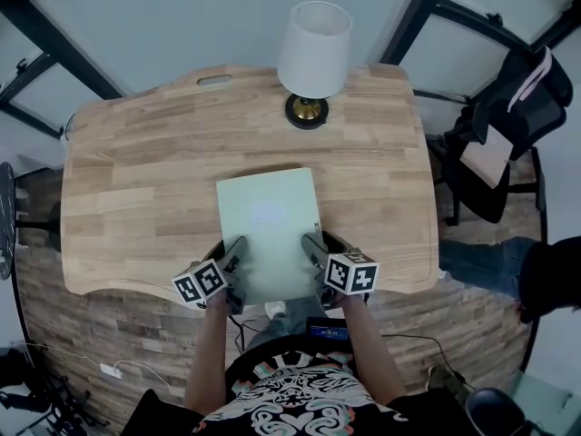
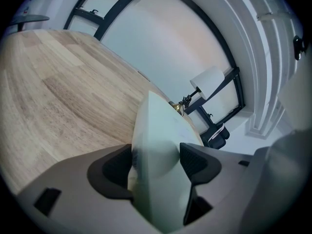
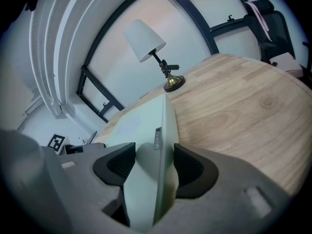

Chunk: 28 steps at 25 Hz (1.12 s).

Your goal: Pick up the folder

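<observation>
A pale green folder (image 1: pixel 268 230) lies flat over the near middle of the wooden table (image 1: pixel 136 180), its near end past the table's front edge. My left gripper (image 1: pixel 234 266) is shut on the folder's (image 2: pixel 158 145) near left edge, both pads pressed against it. On the near right edge of the folder (image 3: pixel 146 145) my right gripper (image 1: pixel 316 260) is shut too. In the two gripper views the folder (image 2: pixel 158 145) runs out between the jaws toward the lamp.
A lamp (image 1: pixel 313 57) with a white shade and a brass base stands at the far middle of the table. A black office chair (image 1: pixel 504 125) is off the right side, and a person's leg (image 1: pixel 481 262) shows at the right. Black window frames line the far wall.
</observation>
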### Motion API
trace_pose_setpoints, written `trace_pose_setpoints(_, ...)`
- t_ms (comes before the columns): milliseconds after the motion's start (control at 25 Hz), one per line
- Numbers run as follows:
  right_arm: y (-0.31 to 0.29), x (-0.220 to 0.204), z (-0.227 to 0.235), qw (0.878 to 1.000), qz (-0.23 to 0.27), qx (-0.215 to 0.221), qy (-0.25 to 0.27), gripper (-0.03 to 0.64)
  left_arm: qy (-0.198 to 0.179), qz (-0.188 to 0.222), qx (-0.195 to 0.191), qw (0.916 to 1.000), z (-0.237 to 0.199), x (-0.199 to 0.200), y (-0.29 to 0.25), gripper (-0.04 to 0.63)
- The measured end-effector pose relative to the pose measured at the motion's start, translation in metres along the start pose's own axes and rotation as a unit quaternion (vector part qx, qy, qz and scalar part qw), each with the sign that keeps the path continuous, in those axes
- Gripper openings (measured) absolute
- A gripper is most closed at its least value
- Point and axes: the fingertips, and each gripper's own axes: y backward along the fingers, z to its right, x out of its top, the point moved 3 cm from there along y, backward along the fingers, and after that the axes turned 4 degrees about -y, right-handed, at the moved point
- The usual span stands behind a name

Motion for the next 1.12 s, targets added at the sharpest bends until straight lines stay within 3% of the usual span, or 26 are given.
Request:
trace_pose_setpoints(520, 0.037, 0.032, -0.037, 0.997, 0.073, 0.003, 0.023, 0.238, -0.065, 0.049, -0.019, 0.9965, 0.044, 0.047, 0.031, 0.301)
trace_pose_setpoints(720, 0.056, 0.043, -0.064, 0.991, 0.109, -0.007, 0.073, 0.234, -0.077, 0.077, -0.022, 0.9938, 0.057, 0.055, 0.050, 0.301)
trace_pose_setpoints(1120, 0.089, 0.020, -0.093, 0.984, 0.153, -0.002, 0.091, 0.233, -0.100, 0.106, -0.054, 0.9878, 0.065, 0.046, 0.089, 0.301)
